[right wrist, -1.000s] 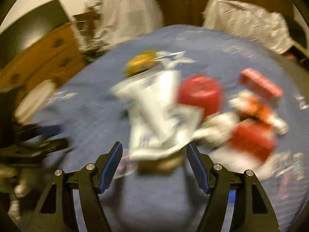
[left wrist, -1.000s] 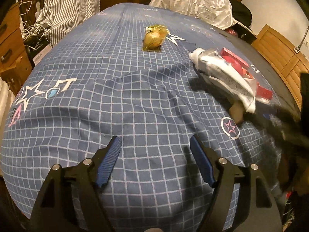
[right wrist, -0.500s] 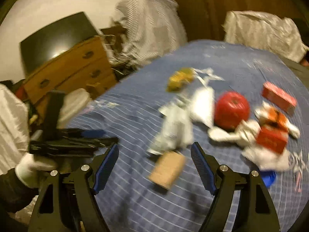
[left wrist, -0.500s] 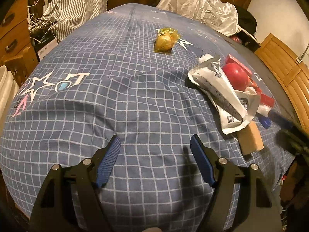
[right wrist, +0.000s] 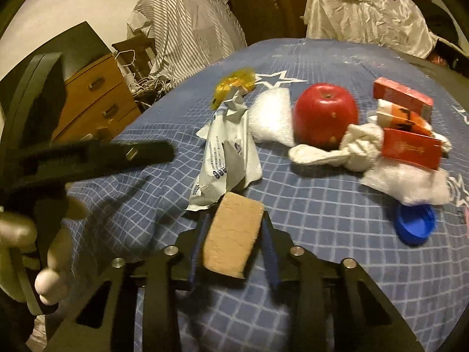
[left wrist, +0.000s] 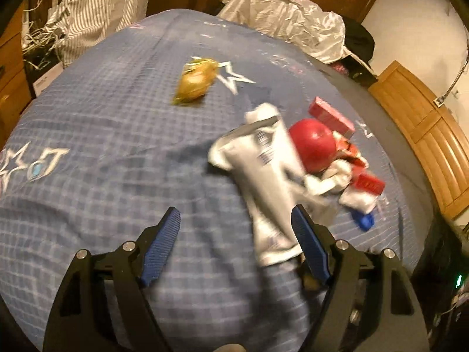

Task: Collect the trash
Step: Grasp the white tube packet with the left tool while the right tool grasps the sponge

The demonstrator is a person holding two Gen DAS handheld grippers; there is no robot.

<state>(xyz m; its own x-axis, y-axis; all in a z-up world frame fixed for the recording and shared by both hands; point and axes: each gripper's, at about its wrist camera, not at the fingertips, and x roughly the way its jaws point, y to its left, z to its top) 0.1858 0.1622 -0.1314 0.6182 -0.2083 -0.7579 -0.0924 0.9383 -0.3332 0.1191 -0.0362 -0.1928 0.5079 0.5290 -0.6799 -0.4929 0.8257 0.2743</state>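
Currently the right tongs [right wrist: 233, 245] clamp a tan sponge block [right wrist: 233, 234]; left tongs [left wrist: 234, 230] gape empty. Ahead, wrapper [right wrist: 227, 149], cartons [right wrist: 410, 146] and tissues [right wrist: 407, 183] remain uncollected.

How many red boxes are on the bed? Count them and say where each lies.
2. One red box lies behind the pile, right of the apple; the other rests on white tissue nearer the camera. More may be hidden.

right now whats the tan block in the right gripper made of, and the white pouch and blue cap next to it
Tan block: looks like sponge or cork, matte with a grainy, porous face; it is clamped in the right gripper. White pouch: thin plastic or foil film, creased, faintly glossy, with printed text. Blue cap: smooth moulded plastic, probably rigid, with a raised rim.
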